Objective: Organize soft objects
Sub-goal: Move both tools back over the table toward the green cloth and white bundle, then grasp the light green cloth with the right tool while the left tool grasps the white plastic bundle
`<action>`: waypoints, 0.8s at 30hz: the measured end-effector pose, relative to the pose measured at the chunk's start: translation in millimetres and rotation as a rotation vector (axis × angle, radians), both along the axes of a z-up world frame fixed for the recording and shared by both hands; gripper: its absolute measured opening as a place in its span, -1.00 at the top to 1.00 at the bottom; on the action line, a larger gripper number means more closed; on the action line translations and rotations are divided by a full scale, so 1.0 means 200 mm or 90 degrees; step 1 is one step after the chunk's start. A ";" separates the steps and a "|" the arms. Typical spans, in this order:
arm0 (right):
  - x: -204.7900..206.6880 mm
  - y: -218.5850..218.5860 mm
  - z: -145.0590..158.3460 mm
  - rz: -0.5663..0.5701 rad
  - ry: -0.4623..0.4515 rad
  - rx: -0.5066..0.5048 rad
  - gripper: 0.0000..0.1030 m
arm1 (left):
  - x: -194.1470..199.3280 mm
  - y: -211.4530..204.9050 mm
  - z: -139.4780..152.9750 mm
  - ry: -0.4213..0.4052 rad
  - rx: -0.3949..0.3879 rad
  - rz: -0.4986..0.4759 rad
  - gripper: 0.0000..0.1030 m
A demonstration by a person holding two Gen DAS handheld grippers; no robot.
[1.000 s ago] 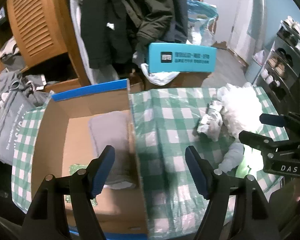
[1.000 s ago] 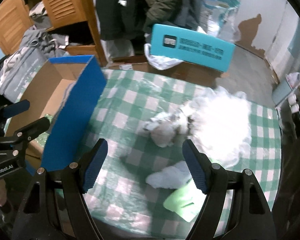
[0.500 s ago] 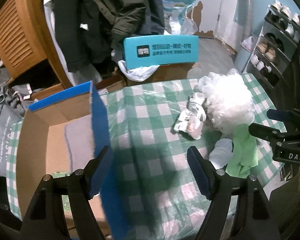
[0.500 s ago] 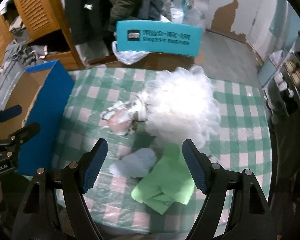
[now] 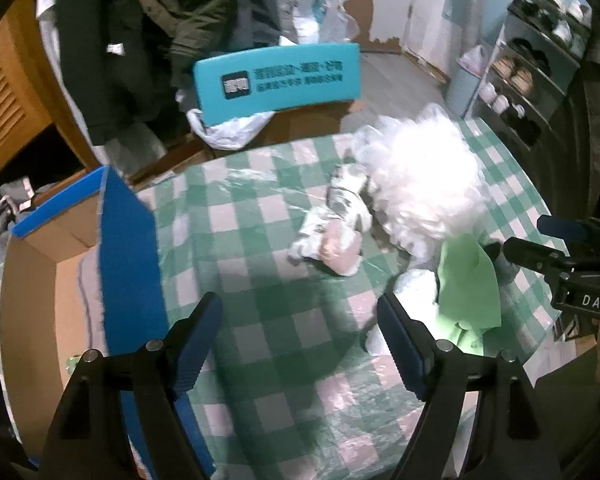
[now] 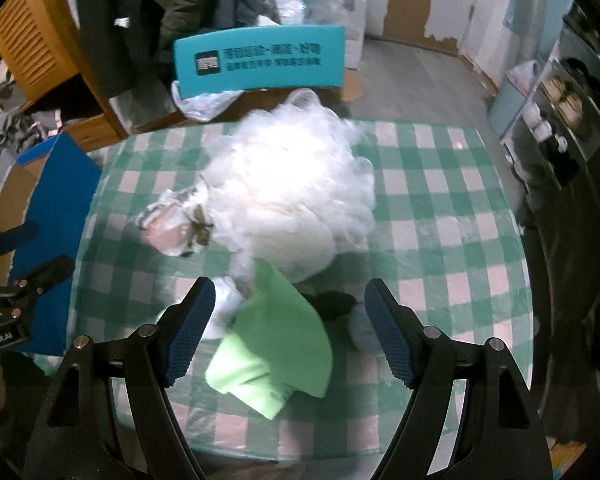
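A green cloth lies near the table's front edge, between the jaws of my open right gripper; it also shows in the left wrist view. A big white fluffy mass lies behind it, with a small patterned bundle to its left and pale cloth pieces beside the green cloth. My left gripper is open and empty over the checked tablecloth, right of the blue cardboard box. A grey cloth lies in the box.
A teal chair back stands behind the table. Dark coats hang at the back. A shoe rack stands at the right. A wooden cabinet is at the left.
Both grippers have swung right, away from the box and toward the pile. The green cloth now sits between the right gripper's jaws. Both stay open.
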State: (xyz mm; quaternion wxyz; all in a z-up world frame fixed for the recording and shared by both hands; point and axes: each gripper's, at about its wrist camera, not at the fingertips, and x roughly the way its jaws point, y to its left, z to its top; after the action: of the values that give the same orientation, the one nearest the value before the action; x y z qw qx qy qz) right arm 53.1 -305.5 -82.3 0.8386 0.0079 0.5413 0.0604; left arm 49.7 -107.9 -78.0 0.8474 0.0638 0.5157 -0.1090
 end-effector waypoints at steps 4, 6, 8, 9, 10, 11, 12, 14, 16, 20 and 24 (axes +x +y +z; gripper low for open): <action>-0.03 -0.02 -0.08 0.003 0.022 0.012 -0.50 | 0.00 -0.08 -0.05 0.018 0.003 -0.023 -0.56; -0.05 -0.01 -0.13 0.010 0.035 0.018 -0.50 | 0.00 -0.12 -0.09 0.026 0.010 -0.035 -0.56; -0.06 0.01 -0.16 0.020 0.043 0.016 -0.50 | -0.01 -0.15 -0.13 0.033 0.023 -0.049 -0.56; -0.07 0.02 -0.18 0.026 0.047 0.013 -0.50 | -0.01 -0.16 -0.14 0.037 0.030 -0.055 -0.56; -0.08 0.03 -0.20 0.032 0.050 0.011 -0.50 | -0.02 -0.17 -0.16 0.039 0.036 -0.057 -0.56; -0.08 0.04 -0.22 0.036 0.053 0.010 -0.50 | -0.02 -0.18 -0.18 0.043 0.042 -0.062 -0.56; -0.08 0.04 -0.24 0.040 0.059 0.011 -0.50 | -0.02 -0.19 -0.19 0.045 0.045 -0.065 -0.56; -0.08 0.06 -0.28 0.047 0.068 0.010 -0.50 | -0.02 -0.20 -0.22 0.056 0.045 -0.075 -0.56; -0.07 0.05 -0.30 0.047 0.074 0.006 -0.50 | -0.02 -0.20 -0.25 0.067 0.047 -0.078 -0.56; -0.06 0.05 -0.35 0.042 0.087 0.005 -0.50 | -0.02 -0.22 -0.30 0.079 0.048 -0.083 -0.56; -0.05 0.07 -0.40 0.046 0.093 -0.002 -0.50 | -0.01 -0.24 -0.33 0.088 0.048 -0.094 -0.56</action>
State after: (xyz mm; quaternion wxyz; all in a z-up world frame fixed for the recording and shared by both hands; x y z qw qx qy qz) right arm 42.5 -291.1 -161.4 0.7944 -0.0085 0.6009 0.0886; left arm 47.5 -155.8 -144.3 0.7966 0.1260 0.5703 -0.1560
